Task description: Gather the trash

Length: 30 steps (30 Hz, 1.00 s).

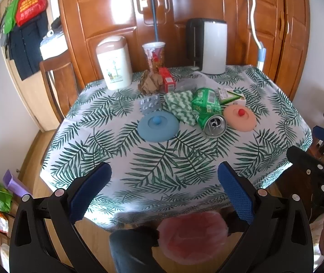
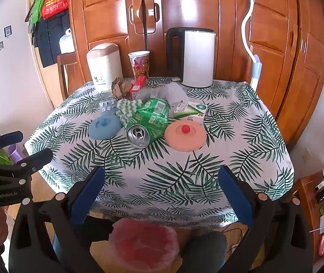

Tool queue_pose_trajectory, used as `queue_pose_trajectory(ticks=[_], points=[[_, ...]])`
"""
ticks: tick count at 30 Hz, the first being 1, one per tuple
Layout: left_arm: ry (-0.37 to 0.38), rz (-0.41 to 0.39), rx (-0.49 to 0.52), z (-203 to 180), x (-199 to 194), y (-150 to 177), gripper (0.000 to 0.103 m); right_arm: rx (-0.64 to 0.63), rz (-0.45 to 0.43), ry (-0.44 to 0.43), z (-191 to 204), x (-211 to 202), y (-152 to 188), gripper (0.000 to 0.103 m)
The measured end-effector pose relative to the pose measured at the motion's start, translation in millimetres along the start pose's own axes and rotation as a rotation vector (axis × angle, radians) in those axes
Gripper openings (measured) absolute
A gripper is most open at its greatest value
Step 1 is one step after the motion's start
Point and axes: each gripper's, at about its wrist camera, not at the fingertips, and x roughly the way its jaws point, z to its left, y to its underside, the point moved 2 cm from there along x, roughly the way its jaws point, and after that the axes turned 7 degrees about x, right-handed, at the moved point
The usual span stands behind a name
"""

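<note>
A crushed green can (image 1: 208, 113) (image 2: 149, 121) lies mid-table among other trash: crumpled brown paper (image 1: 149, 82) (image 2: 119, 87), a red carton (image 1: 167, 78) (image 2: 137, 86), a pill blister (image 1: 150, 105) (image 2: 107, 108), a green-white box (image 1: 231, 95) (image 2: 190, 110) and clear plastic wrap (image 2: 168, 93). A small white bin with a beige lid (image 1: 114, 62) (image 2: 104, 67) stands at the back left. My left gripper (image 1: 164, 177) and right gripper (image 2: 162, 179) are both open and empty, held over the table's near edge.
A blue lid (image 1: 158, 128) (image 2: 105, 127), a pink lid (image 1: 239, 117) (image 2: 185, 136) and a green striped cloth (image 1: 180, 107) lie by the can. A paper cup (image 1: 154, 54), a white kettle (image 2: 196, 56) and a wooden wardrobe (image 2: 275, 34) stand behind. A chair (image 1: 57, 77) is at the left.
</note>
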Motion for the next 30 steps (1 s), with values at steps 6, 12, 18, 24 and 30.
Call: queue_pose_trajectory(ticks=[6,12,18,24,30], points=[[0.005,-0.001,-0.002,4.8,-0.8,4.1,0.097,0.008,0.007,0.005,-1.8,2.3,2.3,0.098],[0.004,0.006,-0.003,5.0,3.0,6.2,0.097,0.014,0.029,0.013,-3.1,7.8,5.3,0.098],[0.004,0.016,-0.007,5.5,7.5,8.0,0.097,0.014,0.037,0.013,-3.5,10.5,5.7,0.098],[0.001,0.022,-0.007,6.2,9.9,9.2,0.097,0.017,0.041,0.012,-4.2,12.5,5.7,0.098],[-0.002,0.024,-0.007,6.6,10.6,10.2,0.097,0.012,0.041,0.013,-3.6,13.6,5.6,0.098]])
